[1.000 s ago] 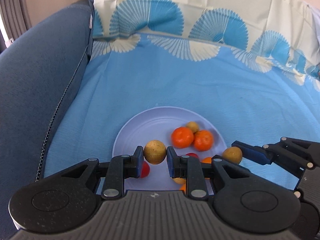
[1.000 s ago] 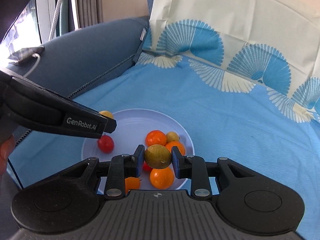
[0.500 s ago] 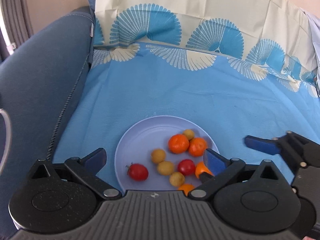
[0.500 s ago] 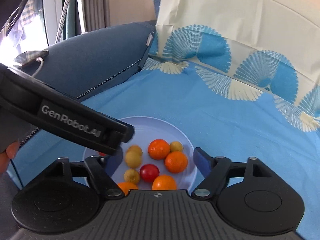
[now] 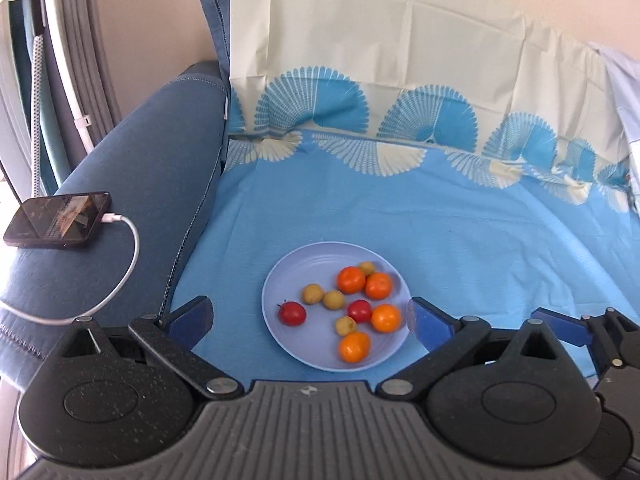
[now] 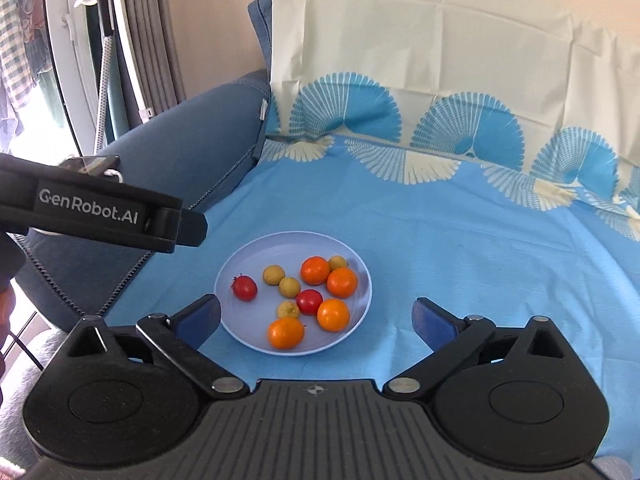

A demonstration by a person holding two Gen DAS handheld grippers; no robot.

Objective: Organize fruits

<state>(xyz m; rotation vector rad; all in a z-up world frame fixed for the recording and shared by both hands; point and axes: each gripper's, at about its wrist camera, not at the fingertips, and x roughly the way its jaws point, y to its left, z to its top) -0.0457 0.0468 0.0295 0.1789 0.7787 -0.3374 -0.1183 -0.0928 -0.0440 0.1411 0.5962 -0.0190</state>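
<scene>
Presently, contents as seen:
Left gripper (image 5: pixel 308 316): jaws spread wide, nothing between them, held above the near edge of the plate.
Right gripper (image 6: pixel 316 316): jaws opening wide, no fruit between the blue pads, also above the plate's near edge.
Plate (image 6: pixel 240 272): pale lilac, round, lying flat on the blue sheet (image 6: pixel 460 260).
Fruits: four oranges (image 6: pixel 316 270), two red tomatoes (image 6: pixel 245 287) and four small yellow-green fruits (image 6: pixel 273 275), all on the plate, none gripped.
Sofa arm (image 5: pixel 160 168): dark blue, left of the sheet.
Phone (image 5: pixel 58 220): lying on the sofa arm, white cable (image 5: pixel 128 264) plugged in.
</scene>
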